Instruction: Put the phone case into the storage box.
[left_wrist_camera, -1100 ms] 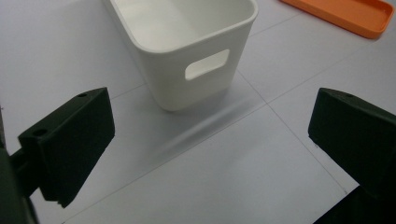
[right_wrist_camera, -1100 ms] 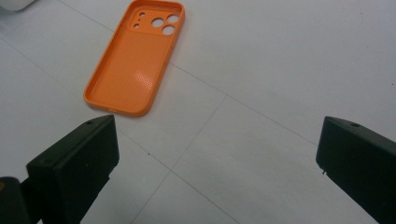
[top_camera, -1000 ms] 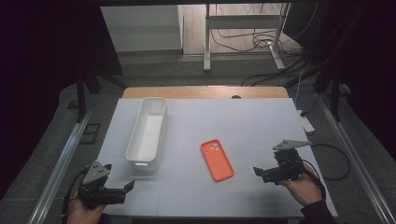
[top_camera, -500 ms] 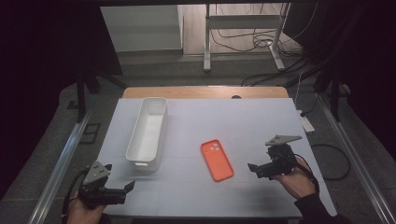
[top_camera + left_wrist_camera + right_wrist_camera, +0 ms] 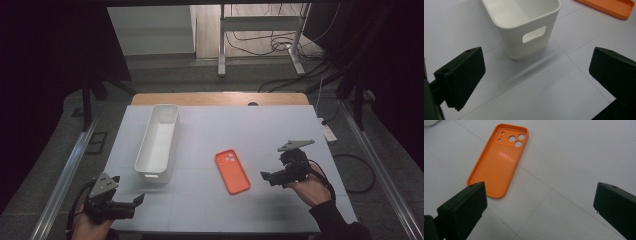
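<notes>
An orange phone case (image 5: 232,171) lies hollow side up in the middle of the white table, and it fills the upper left of the right gripper view (image 5: 499,161). My right gripper (image 5: 266,176) stands open just to its right, jaws pointing at the case, nothing between them. A long white bin (image 5: 158,140) sits left of centre with a handle slot in its near end (image 5: 534,34). My left gripper (image 5: 134,204) hovers open at the table's front left corner, a short way in front of the bin.
The white table top (image 5: 260,125) has bare room behind the case and along the right. A wooden strip (image 5: 220,99) edges the far side. Metal rails (image 5: 65,180) run down both sides, and cables trail on the floor beyond.
My right gripper has slid left toward the orange phone case, closing the gap. The left gripper, bin and case have stayed put.
</notes>
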`<state>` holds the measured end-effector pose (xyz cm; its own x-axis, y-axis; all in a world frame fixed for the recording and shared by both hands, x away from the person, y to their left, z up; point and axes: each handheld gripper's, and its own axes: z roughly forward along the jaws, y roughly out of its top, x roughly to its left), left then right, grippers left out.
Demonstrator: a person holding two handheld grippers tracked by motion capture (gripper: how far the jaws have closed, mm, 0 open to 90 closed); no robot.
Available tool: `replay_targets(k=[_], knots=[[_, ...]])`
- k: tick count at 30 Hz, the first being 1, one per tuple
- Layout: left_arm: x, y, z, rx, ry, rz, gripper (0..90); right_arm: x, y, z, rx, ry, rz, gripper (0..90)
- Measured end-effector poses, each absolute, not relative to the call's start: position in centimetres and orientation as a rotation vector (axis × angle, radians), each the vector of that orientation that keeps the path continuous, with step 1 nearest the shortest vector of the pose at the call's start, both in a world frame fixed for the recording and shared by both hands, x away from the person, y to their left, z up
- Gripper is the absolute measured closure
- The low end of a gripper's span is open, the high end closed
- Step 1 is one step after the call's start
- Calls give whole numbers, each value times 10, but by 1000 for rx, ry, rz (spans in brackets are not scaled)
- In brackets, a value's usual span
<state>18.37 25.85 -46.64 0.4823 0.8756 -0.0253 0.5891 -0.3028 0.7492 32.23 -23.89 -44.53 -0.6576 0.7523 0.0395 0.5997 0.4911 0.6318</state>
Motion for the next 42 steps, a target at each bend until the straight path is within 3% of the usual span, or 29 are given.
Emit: replay_targets(k=[42], knots=[[184, 258, -466, 2021, 1200, 514, 14, 353, -188, -456, 1071, 2577, 867, 0]])
